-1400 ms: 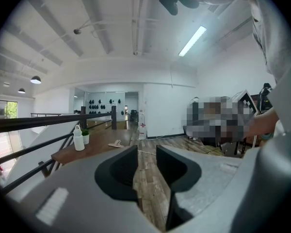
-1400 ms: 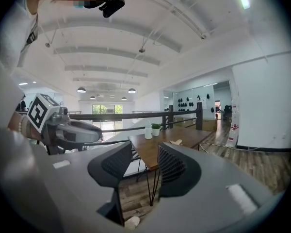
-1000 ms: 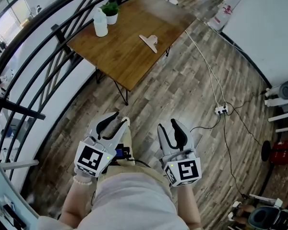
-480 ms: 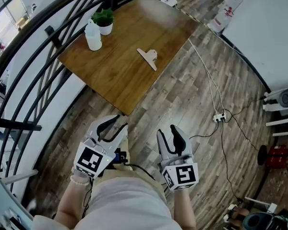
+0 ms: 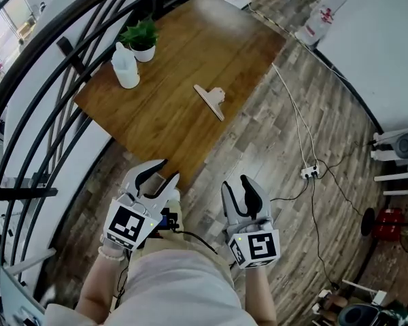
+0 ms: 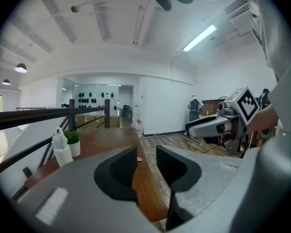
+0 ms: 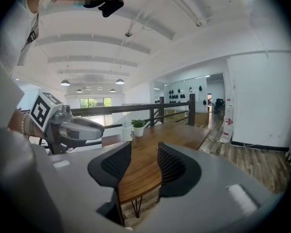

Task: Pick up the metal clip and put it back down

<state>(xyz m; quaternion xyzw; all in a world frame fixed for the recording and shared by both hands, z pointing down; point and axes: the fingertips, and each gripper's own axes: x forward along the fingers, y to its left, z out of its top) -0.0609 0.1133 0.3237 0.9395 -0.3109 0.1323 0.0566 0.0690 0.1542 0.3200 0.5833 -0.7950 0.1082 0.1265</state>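
Both tongs empty, clip on the table ahead

You hold the left tongs (image 5: pixel 164 172) and the right tongs (image 5: pixel 239 185) low in the frame, side by side in front of your body and above the wood-plank floor (image 5: pixel 272 134). In the left gripper view the left tongs (image 6: pixel 146 152) stand slightly apart with nothing between them, only the table beyond the gap. In the right gripper view the right tongs (image 7: pixel 144 152) are likewise parted and grip nothing.

The metal clip (image 5: pixel 211 101) lies flat on the brown table (image 5: pixel 197 43), up the frame from both tongs and well apart from them, near the table's right-hand edge. A white bottle (image 5: pixel 125 66) and a small potted plant (image 5: pixel 141 38) stand together at the table's left side, beside the dark railing (image 5: pixel 51 90). A power strip (image 5: pixel 310 172) with its cable lies on the floor at right of centre
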